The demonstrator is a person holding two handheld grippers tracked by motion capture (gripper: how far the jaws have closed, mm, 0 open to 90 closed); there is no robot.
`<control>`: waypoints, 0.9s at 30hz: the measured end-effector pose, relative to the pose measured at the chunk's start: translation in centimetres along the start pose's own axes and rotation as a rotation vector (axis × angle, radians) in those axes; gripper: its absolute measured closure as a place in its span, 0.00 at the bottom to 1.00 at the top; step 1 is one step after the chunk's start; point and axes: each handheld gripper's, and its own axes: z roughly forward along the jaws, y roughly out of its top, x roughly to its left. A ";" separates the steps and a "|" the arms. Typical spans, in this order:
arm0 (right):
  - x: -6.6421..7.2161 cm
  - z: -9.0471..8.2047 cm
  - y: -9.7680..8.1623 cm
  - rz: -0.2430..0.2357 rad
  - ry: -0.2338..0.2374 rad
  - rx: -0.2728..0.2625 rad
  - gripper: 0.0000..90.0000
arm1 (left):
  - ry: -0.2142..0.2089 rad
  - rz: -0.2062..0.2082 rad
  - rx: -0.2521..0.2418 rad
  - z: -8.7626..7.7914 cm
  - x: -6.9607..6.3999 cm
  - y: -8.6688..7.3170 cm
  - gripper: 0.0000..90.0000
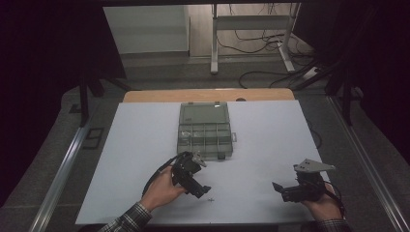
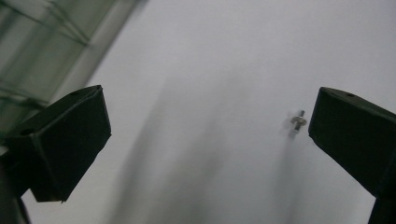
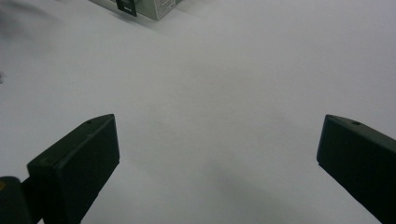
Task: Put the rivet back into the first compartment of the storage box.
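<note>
High view showed a white table (image 1: 145,145) with a clear compartment box (image 1: 205,130) lying open near the middle of its far edge, the lid folded back toward that edge and the divided tray facing the person. The left gripper (image 1: 200,189) hung just off the box's near-left corner, tilted down toward the table, and a small metal screw (image 1: 209,198) lay on the white surface right beside its tips, toward the near edge. In the left gripper view the jaws stood spread wide with nothing between them, and the screw (image 2: 298,121) sat just inside the right-hand jaw, apparently not touching it; a green-tinted edge of the box (image 2: 42,42) filled the upper left corner. That wide spread, angled low, suggested the gripper was set to straddle the screw and close on it, probably to carry it into one of the tray's compartments.

The right gripper (image 1: 280,189) rested near the table's near-right corner, well apart from the box and screw, pointing leftward. In the right gripper view its jaws were likewise spread and empty over bare table, with a corner of the box (image 3: 149,7) far ahead, so it seemed parked out of the way.
</note>
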 end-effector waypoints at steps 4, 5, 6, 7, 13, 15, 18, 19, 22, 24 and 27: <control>0.0 0.0 0.0 -0.005 -0.002 0.004 0.00 | -0.044 0.001 0.007 0.5 -0.6 0.1 0.00; 0.0 0.0 0.0 -0.006 -0.001 0.005 0.00 | -0.049 0.007 0.012 0.6 -0.8 0.2 0.00; 0.0 0.0 0.0 -0.006 -0.002 0.005 0.00 | -0.053 0.012 0.016 0.7 -1.0 0.2 0.00; 0.0 0.0 0.0 -0.006 -0.002 0.006 0.00 | -0.052 0.019 0.025 0.9 -1.2 0.3 0.00; 0.0 0.0 0.0 -0.007 0.002 0.009 0.00 | -0.067 0.068 0.056 1.5 -2.4 0.4 0.11; 0.0 0.0 0.0 -0.008 0.003 0.010 0.00 | -0.071 0.092 0.061 1.8 -2.9 0.4 0.20; 0.0 0.0 0.0 -0.007 0.003 0.010 0.00 | -0.056 0.131 0.067 2.0 -3.5 0.3 0.38; 0.0 0.0 0.0 -0.007 0.003 0.010 0.00 | -0.057 0.138 0.070 2.1 -3.6 0.3 0.44; 0.1 0.0 0.0 -0.008 0.002 0.011 0.00 | -0.058 0.157 0.082 2.2 -3.9 0.3 0.58; 0.1 0.1 0.0 -0.010 0.001 0.013 0.00 | -0.059 0.168 0.096 2.3 -4.1 0.4 0.66; 0.0 0.1 0.0 -0.011 0.001 0.015 0.00 | -0.062 0.186 0.111 2.5 -4.3 0.3 0.76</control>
